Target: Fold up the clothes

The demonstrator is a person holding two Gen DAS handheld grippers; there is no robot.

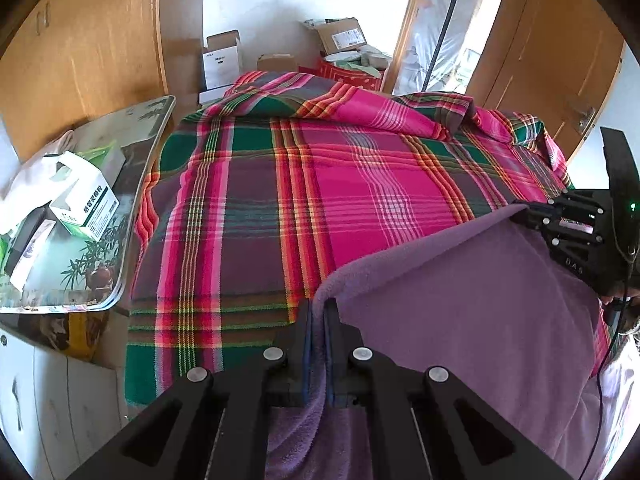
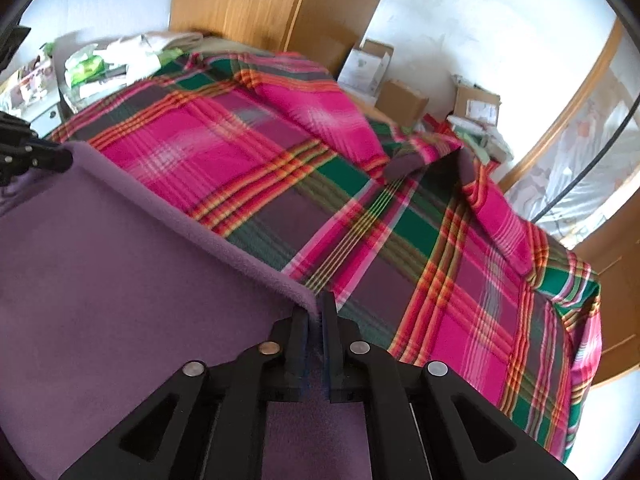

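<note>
left gripper (image 1: 319,312) and right gripper (image 2: 319,312), jaws clamped on two corners of the purple fleece cloth (image 1: 472,292), lifted taut above the plaid bed (image 1: 256,200). no fold visible yet; folding looks just begun.

I can read only "DA" on my right gripper (image 1: 520,210), to the right of my left one; the box (image 1: 86,208) labels blur.

Fuzzy matt purple fleece garment (image 1: 460,300); woven plaid bedcover (image 1: 280,200).
</note>
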